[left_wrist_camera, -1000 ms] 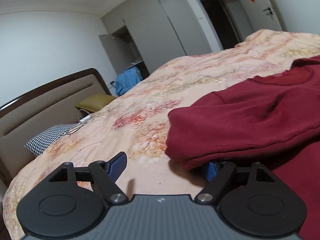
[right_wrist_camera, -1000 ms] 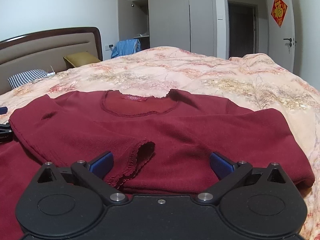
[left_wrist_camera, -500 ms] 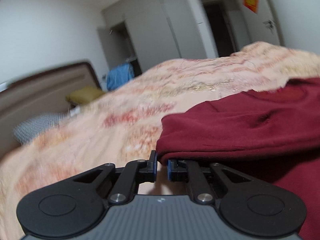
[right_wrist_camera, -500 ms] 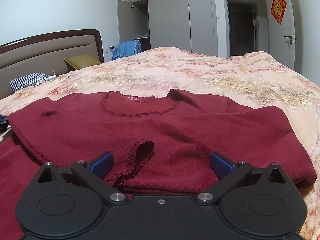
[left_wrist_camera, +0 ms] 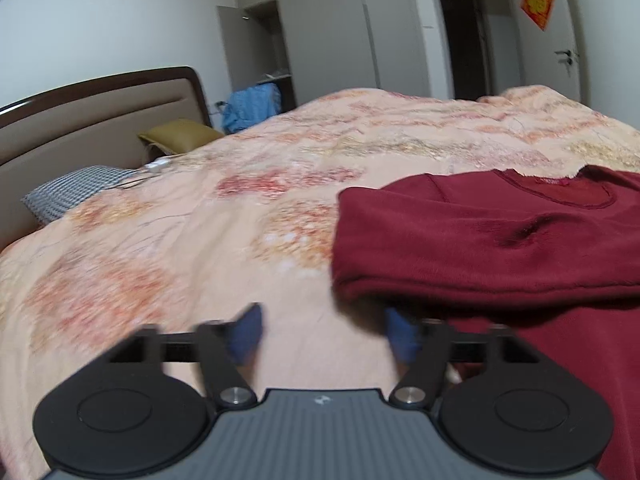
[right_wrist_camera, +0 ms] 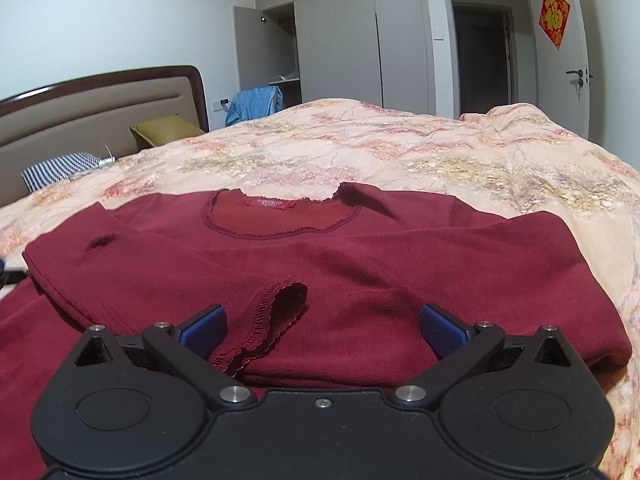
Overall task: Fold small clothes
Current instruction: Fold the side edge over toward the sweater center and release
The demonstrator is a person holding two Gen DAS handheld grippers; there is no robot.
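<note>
Two grippers at the red sweater: left gripper opening beside its fold, right gripper wide over it.

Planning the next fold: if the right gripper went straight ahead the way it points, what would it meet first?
Probably the scalloped cuff of the folded-over sleeve on the dark red sweater, which lies just ahead of the open right gripper, between its fingers. Depth is uncertain.

Each handheld unit, the left gripper and the right gripper, has a black body with two round discs, silver pivot screws and blue finger pads. The left body is ribbed grey.
</note>
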